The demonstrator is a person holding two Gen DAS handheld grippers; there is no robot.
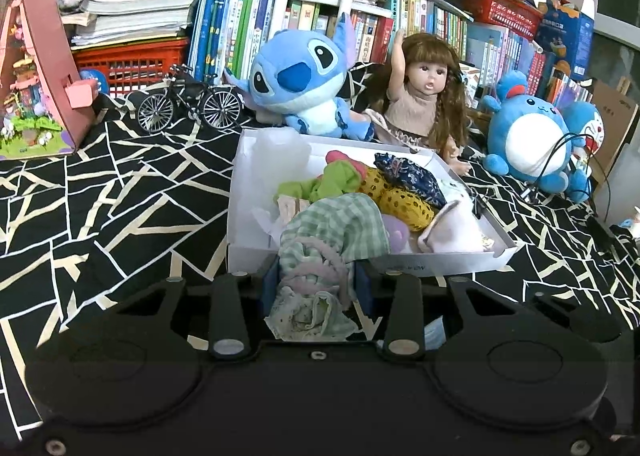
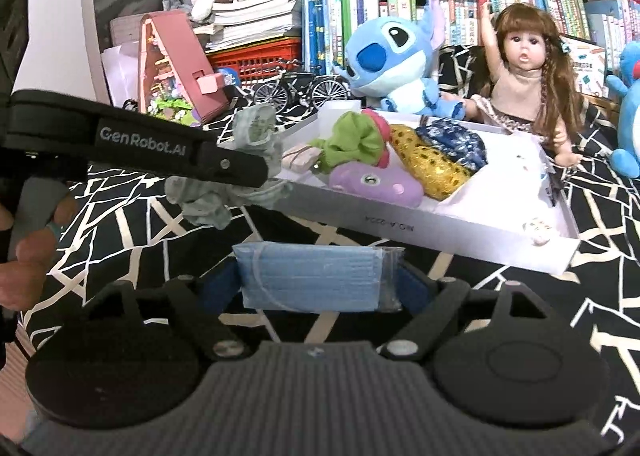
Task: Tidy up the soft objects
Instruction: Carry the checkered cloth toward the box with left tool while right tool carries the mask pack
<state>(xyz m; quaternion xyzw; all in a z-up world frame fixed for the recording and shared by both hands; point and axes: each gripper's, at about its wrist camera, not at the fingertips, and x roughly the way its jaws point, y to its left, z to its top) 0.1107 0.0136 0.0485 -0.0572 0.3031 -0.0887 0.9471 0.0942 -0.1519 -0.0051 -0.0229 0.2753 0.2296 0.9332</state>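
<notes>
My left gripper (image 1: 316, 288) is shut on a green checked cloth (image 1: 332, 232) and holds it at the near edge of the white box (image 1: 240, 192); it shows from the side in the right wrist view (image 2: 244, 168), with the cloth (image 2: 256, 128) bunched around its tip. My right gripper (image 2: 316, 280) is shut on a folded blue face mask (image 2: 312, 276), just in front of the white box (image 2: 400, 224). The box holds a green cloth (image 2: 352, 136), a purple soft toy (image 2: 372, 184), a yellow dotted cloth (image 2: 432, 164) and a dark blue patterned cloth (image 2: 452, 140).
A Stitch plush (image 1: 300, 76), a doll (image 1: 424, 96) and a blue round plush (image 1: 528, 136) sit behind the box. A model bicycle (image 1: 188, 100) and a pink toy house (image 1: 36, 72) stand at left. Bookshelves line the back. A black patterned sheet (image 1: 100, 196) covers the surface.
</notes>
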